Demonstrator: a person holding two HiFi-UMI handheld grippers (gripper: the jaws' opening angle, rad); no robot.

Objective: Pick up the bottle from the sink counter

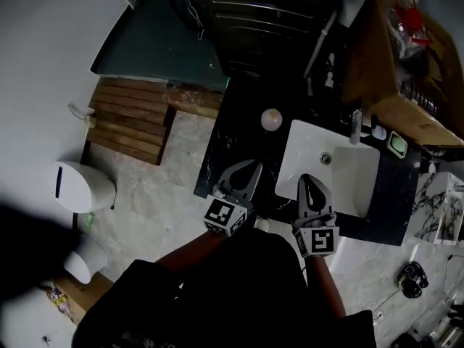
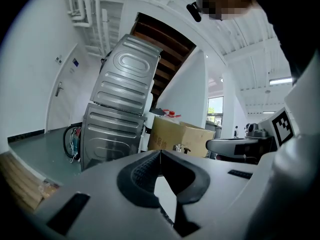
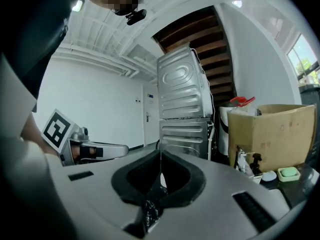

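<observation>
On the black sink counter [image 1: 239, 133] stands a round, pale-topped thing [image 1: 272, 119], perhaps the bottle seen from above. My left gripper [image 1: 254, 167] hovers over the counter's near edge, short of it, jaws shut and empty. My right gripper [image 1: 305, 179] is over the near rim of the white basin [image 1: 341, 180], also shut with nothing held. In the left gripper view the pads meet at the left gripper's tip [image 2: 160, 153]. The right gripper view shows the right gripper's tip [image 3: 160, 153] closed, and small bottles [image 3: 245, 163] beside a cardboard box.
A faucet [image 1: 355, 125], a white piece [image 1: 378, 132] and a green soap dish [image 1: 397, 144] line the basin's far side. A cardboard box [image 1: 395, 64] sits at the right, stacked metal machines [image 1: 261, 20] behind. A wooden pallet [image 1: 134, 122] and white bin [image 1: 80, 185] are on the floor at left.
</observation>
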